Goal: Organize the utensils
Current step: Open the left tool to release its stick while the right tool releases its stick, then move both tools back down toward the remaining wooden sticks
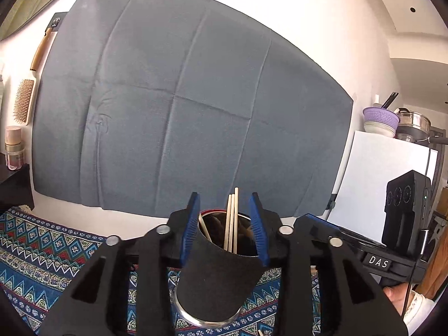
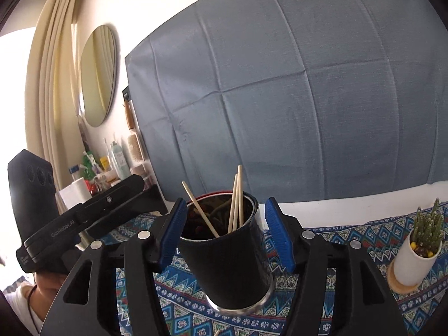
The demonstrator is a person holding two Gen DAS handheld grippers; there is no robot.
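The tall black cylindrical cup with a bare metal base band [image 1: 215,277] stands on the blue patterned tablecloth [image 1: 42,249], and pale wooden chopsticks [image 1: 231,221] already stand inside it, their tips above the rim; one leans left, the others bunch together. So part of the sorting looks done. A pale tip just shows at the bottom edge of both views, perhaps a piece left on the cloth, though too little is visible to be sure.

The left gripper [image 1: 226,228] has its blue ribbed pads against the cup's two sides near the rim, apparently clamping it. The right gripper [image 2: 227,233] brackets the same cup with its jaws wide: the left pad is just beside the wall, the right pad clear of it.

Behind hangs a grey-blue creased cloth [image 2: 280,98]. A small cactus in a white pot [image 2: 418,252] stands well to the right, leaving open cloth around the cup.
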